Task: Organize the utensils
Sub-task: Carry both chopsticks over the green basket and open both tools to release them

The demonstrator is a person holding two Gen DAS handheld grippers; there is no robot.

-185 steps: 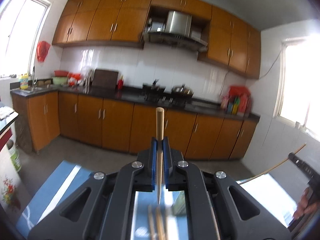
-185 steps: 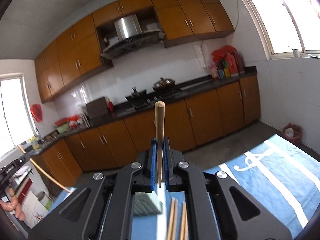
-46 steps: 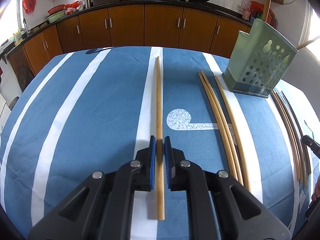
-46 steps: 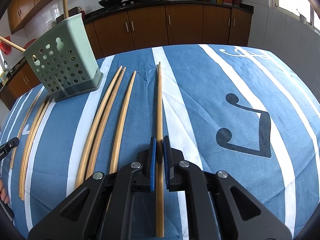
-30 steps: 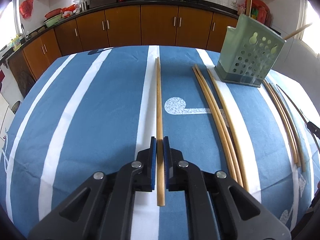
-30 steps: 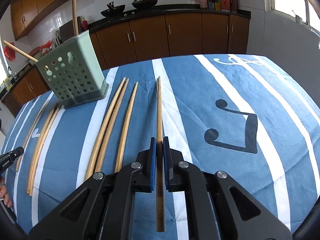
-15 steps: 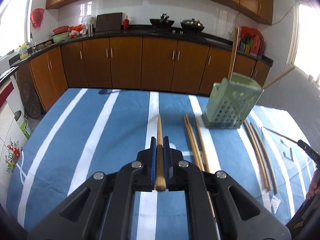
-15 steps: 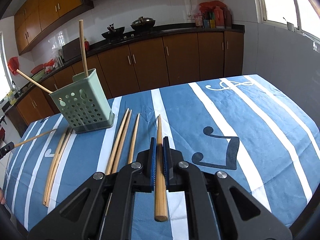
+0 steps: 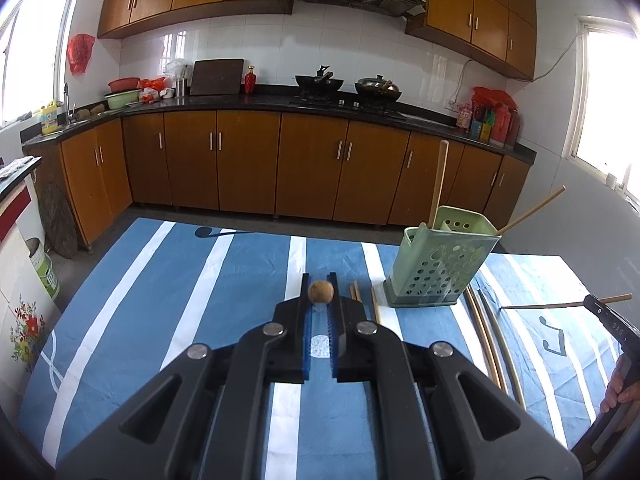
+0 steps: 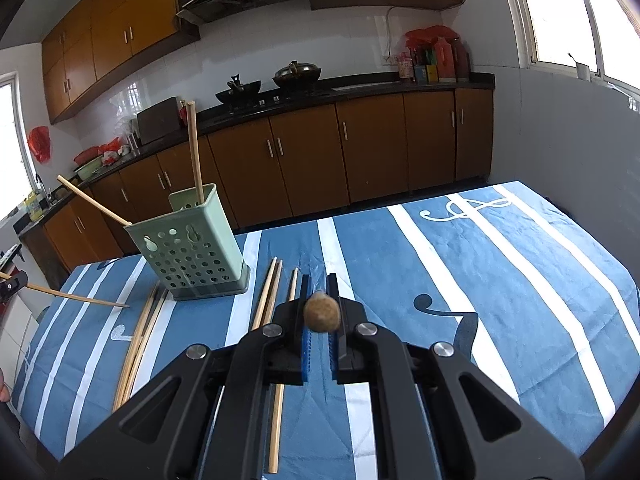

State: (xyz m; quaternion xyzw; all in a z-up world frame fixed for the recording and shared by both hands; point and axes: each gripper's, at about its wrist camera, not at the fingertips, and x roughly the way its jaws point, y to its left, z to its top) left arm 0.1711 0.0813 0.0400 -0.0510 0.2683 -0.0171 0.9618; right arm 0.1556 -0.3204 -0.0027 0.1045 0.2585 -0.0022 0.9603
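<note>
Left gripper [image 9: 320,292], nearest the lens in the left wrist view: jaws clamped on a wooden chopstick [image 9: 320,291] seen end-on, its round butt facing the camera. Right gripper [image 10: 320,312], right wrist view: jaws likewise clamped on a second chopstick [image 10: 321,313], butt toward the lens. At the right edge of the left wrist view, the person's hand [image 9: 622,384] holds the right gripper's body, and its chopstick projects level above the cloth. Beneath both lies a blue tablecloth [image 10: 460,264] with white stripes and music symbols. On it rest loose chopsticks [image 10: 267,300] beside the holder and another bundle [image 10: 138,344] on its far side. Farther back stands the green perforated utensil holder [image 10: 192,248], upright, containing two chopsticks [image 10: 195,152] that lean outward. Behind: brown kitchen cabinets [image 9: 248,164] and a black countertop [image 9: 240,101].
</note>
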